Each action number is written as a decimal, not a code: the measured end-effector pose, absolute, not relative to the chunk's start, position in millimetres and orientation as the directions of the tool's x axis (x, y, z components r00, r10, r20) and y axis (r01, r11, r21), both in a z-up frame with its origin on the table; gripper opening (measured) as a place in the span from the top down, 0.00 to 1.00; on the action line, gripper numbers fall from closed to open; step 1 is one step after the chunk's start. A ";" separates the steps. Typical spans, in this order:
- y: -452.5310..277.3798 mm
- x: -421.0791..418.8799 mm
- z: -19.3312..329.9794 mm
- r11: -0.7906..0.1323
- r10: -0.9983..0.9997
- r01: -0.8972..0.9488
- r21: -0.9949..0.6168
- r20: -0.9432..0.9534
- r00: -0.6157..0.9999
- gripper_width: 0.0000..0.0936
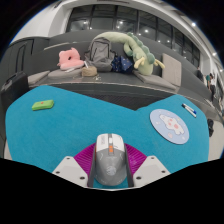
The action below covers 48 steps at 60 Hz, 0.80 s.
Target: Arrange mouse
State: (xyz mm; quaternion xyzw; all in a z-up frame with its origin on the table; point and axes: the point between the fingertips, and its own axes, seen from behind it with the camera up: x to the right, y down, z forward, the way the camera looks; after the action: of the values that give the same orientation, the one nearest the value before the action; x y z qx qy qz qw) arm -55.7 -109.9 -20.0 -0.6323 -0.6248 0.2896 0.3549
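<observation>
Gripper (110,168) had the mouse (110,157) sitting between its fingers, magenta pads (84,160) close against both sides. Looked clamped on it, jaws at a narrow-ish spread set by the mouse body. Mouse was grey/white w/ an orange scroll wheel, nose pointing fwd away from the jaws, resting on the teal table (90,118).

Ahead and left of the jaws, well apart: small green object (42,105) flat on the table. Ahead and right: round white coaster-like disc (171,124) w/ a print on it, and a small white item (189,108) just beyond that.

Far beyond the table edge: grey couch (60,72) w/ a pink plush (69,58), a grey backpack (101,52) and a pale green plush (138,50) on it.
</observation>
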 end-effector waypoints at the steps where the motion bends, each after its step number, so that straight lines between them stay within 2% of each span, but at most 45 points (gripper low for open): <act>1: -110.0 -56.0 -19.8 0.035 0.996 0.584 -0.811 0.079 0.050 0.53; 5: -108.5 -55.3 -19.0 0.019 0.997 0.586 -0.810 0.063 0.054 0.57; 11: -113.3 -47.7 -12.2 0.000 0.999 0.588 -0.809 0.028 0.039 0.57; 14: -114.7 -45.3 9.1 -0.007 1.000 0.549 -0.836 0.001 0.013 0.57; 22: -65.9 -62.0 78.3 0.066 0.997 0.434 -0.898 0.075 0.003 0.57; 28: 2.6 -93.2 100.7 0.039 0.993 0.405 -0.913 0.080 0.085 0.57; 33: 66.5 -121.0 95.0 0.035 0.980 0.410 -0.911 0.112 0.166 0.57; 38: 112.3 -138.5 66.1 0.003 0.973 0.449 -0.894 0.106 0.205 0.57; 48: 146.9 -157.8 9.0 -0.004 0.973 0.529 -0.848 0.119 0.197 0.58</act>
State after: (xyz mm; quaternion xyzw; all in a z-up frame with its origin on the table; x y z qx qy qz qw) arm -157.8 146.9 9.0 -0.6552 -0.5733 0.2695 0.4115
